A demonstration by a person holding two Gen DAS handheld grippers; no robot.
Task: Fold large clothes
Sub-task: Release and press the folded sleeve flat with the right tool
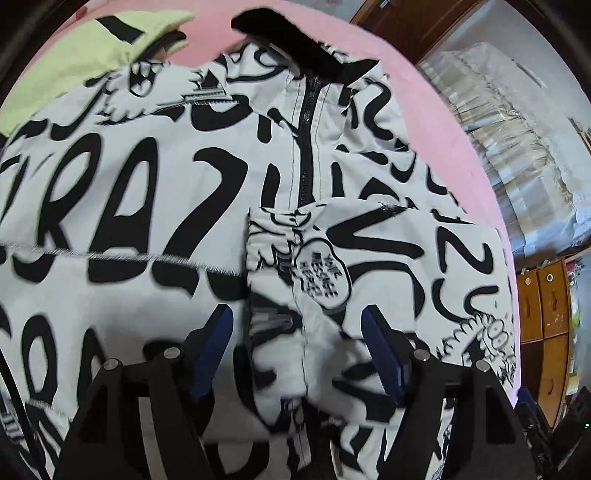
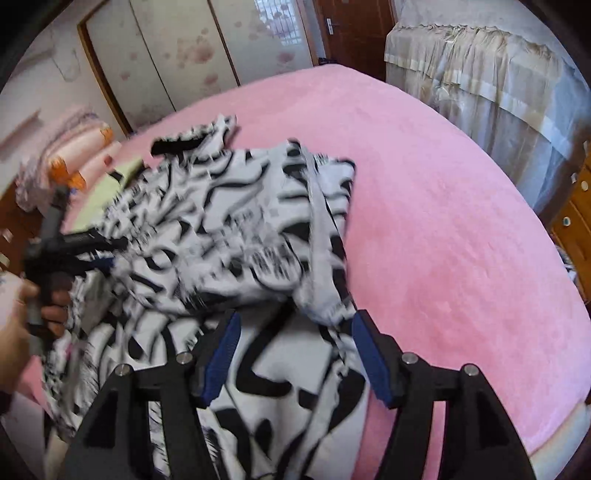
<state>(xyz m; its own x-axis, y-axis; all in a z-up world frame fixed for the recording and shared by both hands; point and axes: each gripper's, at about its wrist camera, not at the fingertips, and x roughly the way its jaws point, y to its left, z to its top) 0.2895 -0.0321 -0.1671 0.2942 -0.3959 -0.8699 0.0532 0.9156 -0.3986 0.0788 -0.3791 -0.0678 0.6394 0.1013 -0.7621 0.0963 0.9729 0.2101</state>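
Left wrist view. The white padded jacket printed with bold black lettering (image 1: 155, 206) is shown spread front-up on the bed covered by a pink plush blanket (image 1: 436, 122), its black zip running toward the black collar (image 1: 295, 44) at the far end. A sleeve of the same print (image 1: 332, 280) has been laid across the chest, judged to be the first inward fold. The left gripper (image 1: 297, 354) is held over this sleeve with its blue pads wide apart; the cloth lies between them but is not seen to be pinched, so a release is inferred. A pale yellow garment (image 1: 92, 51) is partly covered by the jacket's far left shoulder.

Right wrist view. The jacket is seen bunched along the near left part of the bed, while the right half of the blanket is bare. The right gripper (image 2: 295, 354) is spread above the jacket's near edge, a fold of sleeve hanging just beyond its pads, none visibly clamped. The left gripper is held by a hand (image 2: 22, 325) at the left edge.

Surface and room. A soft, yielding bed is used; sliding wardrobe doors (image 2: 166, 55), a brown door (image 2: 351, 29) and a draped cabinet (image 2: 480, 85) stand beyond it.
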